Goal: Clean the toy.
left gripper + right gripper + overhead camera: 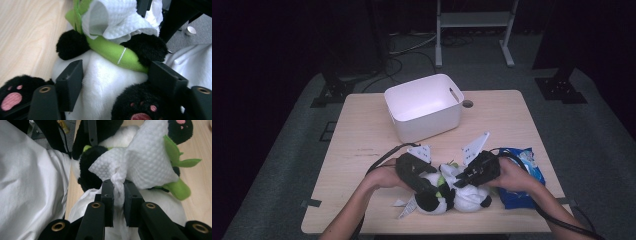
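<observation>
The panda [452, 196] lies at the table's [362, 135] near edge, in front of the white bin [424, 107]. The right gripper [117, 188] pinches a white cloth [147, 162] lying on the panda. The left gripper [115, 75] straddles the panda's belly, jaws apart, pads not pressing. A blue bag [524, 185] lies right of the panda.
</observation>
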{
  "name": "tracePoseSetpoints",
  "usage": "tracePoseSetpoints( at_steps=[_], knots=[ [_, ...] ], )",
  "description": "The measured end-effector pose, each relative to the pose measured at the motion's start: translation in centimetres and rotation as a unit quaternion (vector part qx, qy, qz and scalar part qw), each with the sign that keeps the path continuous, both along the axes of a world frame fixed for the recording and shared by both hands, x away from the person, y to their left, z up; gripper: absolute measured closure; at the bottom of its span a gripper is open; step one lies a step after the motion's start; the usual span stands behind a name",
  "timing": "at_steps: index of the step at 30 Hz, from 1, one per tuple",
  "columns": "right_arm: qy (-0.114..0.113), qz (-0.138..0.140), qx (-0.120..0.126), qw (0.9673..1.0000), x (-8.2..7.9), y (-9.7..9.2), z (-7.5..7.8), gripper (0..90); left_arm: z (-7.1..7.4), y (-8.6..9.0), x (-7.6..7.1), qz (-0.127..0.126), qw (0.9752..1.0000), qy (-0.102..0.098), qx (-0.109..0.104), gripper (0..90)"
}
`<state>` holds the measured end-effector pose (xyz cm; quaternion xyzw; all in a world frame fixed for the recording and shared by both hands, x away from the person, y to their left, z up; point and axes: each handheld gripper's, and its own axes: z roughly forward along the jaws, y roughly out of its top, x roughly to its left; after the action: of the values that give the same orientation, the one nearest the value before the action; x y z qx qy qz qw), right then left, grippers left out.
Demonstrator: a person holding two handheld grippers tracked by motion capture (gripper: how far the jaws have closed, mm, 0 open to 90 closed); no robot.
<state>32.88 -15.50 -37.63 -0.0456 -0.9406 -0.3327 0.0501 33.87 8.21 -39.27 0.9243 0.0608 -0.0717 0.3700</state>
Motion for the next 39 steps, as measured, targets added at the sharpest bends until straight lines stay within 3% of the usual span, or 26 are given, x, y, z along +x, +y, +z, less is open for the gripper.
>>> tracePoseSetpoints(
  at_steps=[4, 7, 9, 10, 14, 19, 26, 29, 39],
  knots=[
    [0.003, 0.003, 0.003, 1.0, 0.0, 0.3, -0.3, 79.3, -0.4, 0.0, -0.2, -0.004, 1.0, -0.005, -0.005, 48.3],
    [0.0, 0.001, 0.005, 1.0, 0.1, 0.4, -0.3, 79.0, -0.1, 0.3, -0.5, -0.004, 0.9992, -0.04, -0.009, 61.8],
    [-0.002, -0.001, 0.008, 1.0, 0.2, 0.4, -0.2, 78.2, 0.2, 0.3, -0.5, 0.012, 0.9974, -0.071, 0.001, 72.7],
    [-0.004, -0.005, 0.01, 0.9999, 0.3, 0.3, -0.1, 78.0, 0.2, 0.3, -0.5, 0.012, 0.9974, -0.071, 0.001, 76.9],
    [-0.006, -0.009, 0.007, 0.9999, 0.4, 0.3, 0.0, 78.0, 0.6, 0.0, -0.4, 0.007, 0.9963, -0.085, 0.013, 77.3],
    [-0.008, -0.009, 0.01, 0.9999, 0.5, 0.2, 0.2, 78.0, 0.6, 0.4, 0.0, 0.011, 0.9976, -0.068, -0.002, 78.3],
    [-0.007, -0.008, 0.011, 0.9999, 0.5, 0.4, 0.4, 78.1, 0.8, 0.6, -0.3, 0.01, 0.9975, -0.07, 0.0, 79.2],
    [-0.014, 0.0, -0.005, 0.9999, 0.2, 0.7, 0.8, 78.1, 0.8, 0.6, -0.4, 0.009, 0.9974, -0.072, 0.0, 77.9],
    [-0.019, -0.028, 0.008, 0.9994, -0.3, -2.1, 1.5, 78.1, 0.5, 0.9, -0.8, 0.012, 0.9981, -0.059, -0.013, 74.6]
  ],
)
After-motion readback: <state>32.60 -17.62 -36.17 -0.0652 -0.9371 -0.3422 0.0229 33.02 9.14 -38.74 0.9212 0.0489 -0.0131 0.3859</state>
